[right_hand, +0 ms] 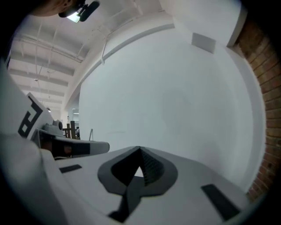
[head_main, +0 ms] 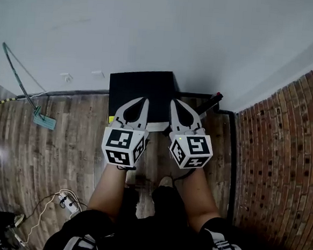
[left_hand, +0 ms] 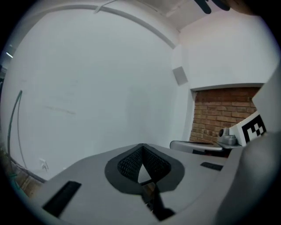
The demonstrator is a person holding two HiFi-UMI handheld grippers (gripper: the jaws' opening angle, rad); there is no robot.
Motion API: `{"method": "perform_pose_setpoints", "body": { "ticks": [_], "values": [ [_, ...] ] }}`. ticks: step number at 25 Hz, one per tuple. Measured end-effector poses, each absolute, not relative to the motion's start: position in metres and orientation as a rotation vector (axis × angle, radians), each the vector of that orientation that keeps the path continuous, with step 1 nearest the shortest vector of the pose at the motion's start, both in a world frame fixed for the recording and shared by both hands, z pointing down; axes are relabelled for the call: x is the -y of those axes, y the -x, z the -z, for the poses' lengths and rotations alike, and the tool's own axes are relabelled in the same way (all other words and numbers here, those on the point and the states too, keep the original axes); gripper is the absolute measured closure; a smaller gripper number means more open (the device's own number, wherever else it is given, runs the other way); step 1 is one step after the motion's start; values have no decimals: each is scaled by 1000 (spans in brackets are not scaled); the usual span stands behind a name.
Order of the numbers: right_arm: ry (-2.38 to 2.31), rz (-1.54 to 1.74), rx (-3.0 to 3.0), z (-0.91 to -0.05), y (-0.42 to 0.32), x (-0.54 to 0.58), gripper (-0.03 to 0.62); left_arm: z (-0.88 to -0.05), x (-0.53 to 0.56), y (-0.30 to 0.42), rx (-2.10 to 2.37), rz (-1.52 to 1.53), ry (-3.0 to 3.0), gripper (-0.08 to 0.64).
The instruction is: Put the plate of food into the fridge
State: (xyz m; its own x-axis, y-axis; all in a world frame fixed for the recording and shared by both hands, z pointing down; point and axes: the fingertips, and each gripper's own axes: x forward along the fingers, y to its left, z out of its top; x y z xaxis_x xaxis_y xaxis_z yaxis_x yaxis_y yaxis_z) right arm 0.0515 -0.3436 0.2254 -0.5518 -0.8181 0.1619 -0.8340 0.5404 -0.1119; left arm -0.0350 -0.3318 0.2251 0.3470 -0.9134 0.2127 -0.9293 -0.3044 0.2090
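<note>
No plate of food shows in any view. A black box-shaped unit (head_main: 143,88), seen from above, stands against the white wall; it may be a small fridge. Both grippers are held side by side just in front of it, pointing at the wall. My left gripper (head_main: 143,101) is shut with nothing between its pads. My right gripper (head_main: 174,102) is shut and empty too. In the left gripper view the closed tips (left_hand: 141,146) face bare white wall, with the right gripper's marker cube (left_hand: 252,127) at the right edge. The right gripper view has its closed tips (right_hand: 140,150) facing the same wall.
A brick wall (head_main: 284,148) runs along the right. A black lever with a red tip (head_main: 215,98) leans beside the black unit. On the wooden floor (head_main: 69,142) to the left lie a green cable with a teal tag (head_main: 43,121) and a power strip (head_main: 68,204).
</note>
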Motion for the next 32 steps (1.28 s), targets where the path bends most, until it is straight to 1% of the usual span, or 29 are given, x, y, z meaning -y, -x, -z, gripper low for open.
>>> {"method": "perform_pose_setpoints", "body": {
  "ticks": [3,5,7,10,18,32],
  "values": [
    [-1434,-251,2685,-135,-48,327,586,-128,321,30,1647,-59,-2361,563],
    [-1461,-209,2678,-83,-49,322,586,-77,317,25,1654,-62,-2388,563],
    [-1504,-167,2676,-40,-52,320,586,-37,312,25,1678,-61,-2406,563],
    [-1503,-135,2690,-5,-57,307,586,2,295,24,1728,-28,-2408,563],
    [-1458,-81,2772,23,-44,263,586,35,250,29,1794,2,-2441,563],
    [-1392,-80,2830,36,-76,258,586,42,242,-6,1842,12,-2422,563]
  ]
}}
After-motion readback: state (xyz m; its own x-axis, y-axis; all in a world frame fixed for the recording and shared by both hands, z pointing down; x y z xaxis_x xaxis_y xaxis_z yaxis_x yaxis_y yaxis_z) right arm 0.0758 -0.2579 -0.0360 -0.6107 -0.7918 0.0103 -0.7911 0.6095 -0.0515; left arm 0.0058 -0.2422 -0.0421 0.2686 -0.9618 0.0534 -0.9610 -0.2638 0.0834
